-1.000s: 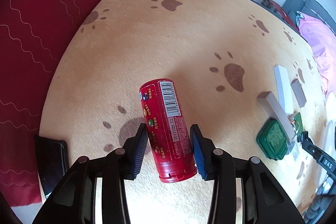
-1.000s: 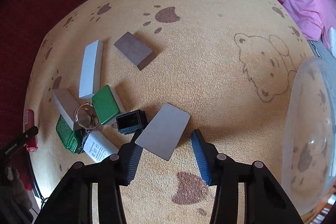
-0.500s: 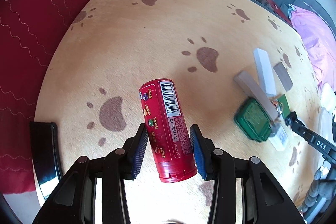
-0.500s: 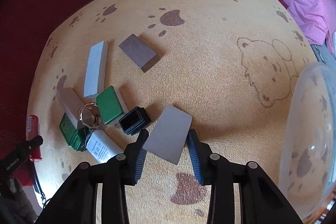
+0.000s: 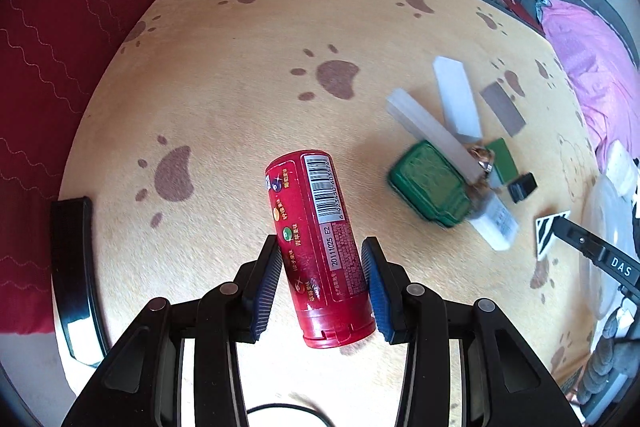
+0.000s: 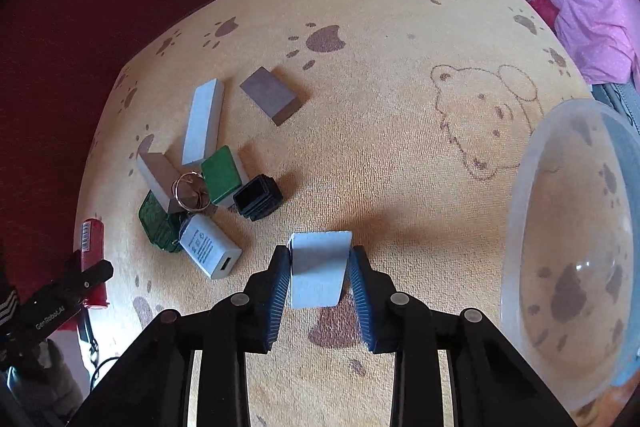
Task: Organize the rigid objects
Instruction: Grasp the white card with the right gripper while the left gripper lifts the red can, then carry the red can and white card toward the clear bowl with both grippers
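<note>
The left gripper [image 5: 322,287] has its jaws clamped on a red canister [image 5: 318,247], barcode side up, held above the paw-print blanket [image 5: 240,75]. To its right lies a cluster: a dark green case [image 5: 430,185], two pale blocks crossing each other, a key ring [image 6: 191,191], a white charger [image 6: 210,251], a small black cap [image 6: 258,197] and a brown block [image 6: 270,95] a little apart. The right gripper [image 6: 320,277] has its jaws clamped on a grey card [image 6: 318,269]. A clear plastic bowl [image 6: 520,227] sits at far right.
</note>
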The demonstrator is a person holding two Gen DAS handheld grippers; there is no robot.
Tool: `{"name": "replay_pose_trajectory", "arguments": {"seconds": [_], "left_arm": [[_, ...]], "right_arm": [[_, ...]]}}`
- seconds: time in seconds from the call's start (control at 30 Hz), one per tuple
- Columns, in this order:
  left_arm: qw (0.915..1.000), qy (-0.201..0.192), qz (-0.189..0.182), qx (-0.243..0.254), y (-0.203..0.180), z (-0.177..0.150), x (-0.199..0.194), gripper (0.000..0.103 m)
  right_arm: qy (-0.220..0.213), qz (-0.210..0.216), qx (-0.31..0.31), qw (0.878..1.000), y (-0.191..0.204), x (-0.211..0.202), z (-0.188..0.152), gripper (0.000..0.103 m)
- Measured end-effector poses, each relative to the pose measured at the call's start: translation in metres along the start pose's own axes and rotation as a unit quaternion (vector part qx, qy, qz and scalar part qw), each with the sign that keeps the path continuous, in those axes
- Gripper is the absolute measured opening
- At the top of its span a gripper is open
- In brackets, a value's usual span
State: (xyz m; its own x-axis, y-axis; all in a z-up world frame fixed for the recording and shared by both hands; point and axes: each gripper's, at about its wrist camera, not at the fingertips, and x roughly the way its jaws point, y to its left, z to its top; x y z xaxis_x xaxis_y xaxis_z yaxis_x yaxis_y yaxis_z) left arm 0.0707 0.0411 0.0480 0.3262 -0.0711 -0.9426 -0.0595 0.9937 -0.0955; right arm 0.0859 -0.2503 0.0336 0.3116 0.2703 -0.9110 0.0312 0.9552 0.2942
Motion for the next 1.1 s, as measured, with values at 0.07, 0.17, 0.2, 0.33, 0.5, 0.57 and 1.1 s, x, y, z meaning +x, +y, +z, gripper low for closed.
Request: {"name": "replay_pose_trajectory", "arguments": {"seconds": [0.07,0.17,0.2,0.33,0.5,0.57,1.1], "left_arm": [[1.0000,-0.002,0.001,0.002,-0.006,-0.003,-0.003,0.042],[1.0000,-0.006,0.003,0.004,-0.016,-0.010,-0.009,0.042],[1.0000,-0.007,0.004,0.004,-0.018,-0.012,-0.011,0.042],[0.9999,-0.010,0.010,0.001,-0.026,-0.023,-0.019,0.042],[0.9997,-0.014,0.019,-0.008,-0.030,-0.036,-0.029,0.042],[0.9996,-0.014,0.020,-0.013,-0.031,-0.040,-0.032,0.042],[0.9996,-0.024,0.003,0.014,-0.097,-0.056,-0.040,0.042]], "right_arm": [[0.003,0.003,-0.009,1.000,0.001,0.001,-0.002,0.033],[0.008,0.003,-0.024,1.000,0.005,0.008,-0.004,0.033],[0.011,0.003,-0.029,1.000,0.006,0.011,-0.005,0.033],[0.017,0.003,-0.045,0.999,0.009,0.021,-0.007,0.035],[0.010,0.016,-0.049,0.999,0.007,0.014,-0.008,0.033],[0.006,0.024,-0.048,0.999,0.004,0.007,-0.010,0.032],[-0.041,0.037,0.013,0.998,-0.081,-0.070,-0.039,0.032]]}}
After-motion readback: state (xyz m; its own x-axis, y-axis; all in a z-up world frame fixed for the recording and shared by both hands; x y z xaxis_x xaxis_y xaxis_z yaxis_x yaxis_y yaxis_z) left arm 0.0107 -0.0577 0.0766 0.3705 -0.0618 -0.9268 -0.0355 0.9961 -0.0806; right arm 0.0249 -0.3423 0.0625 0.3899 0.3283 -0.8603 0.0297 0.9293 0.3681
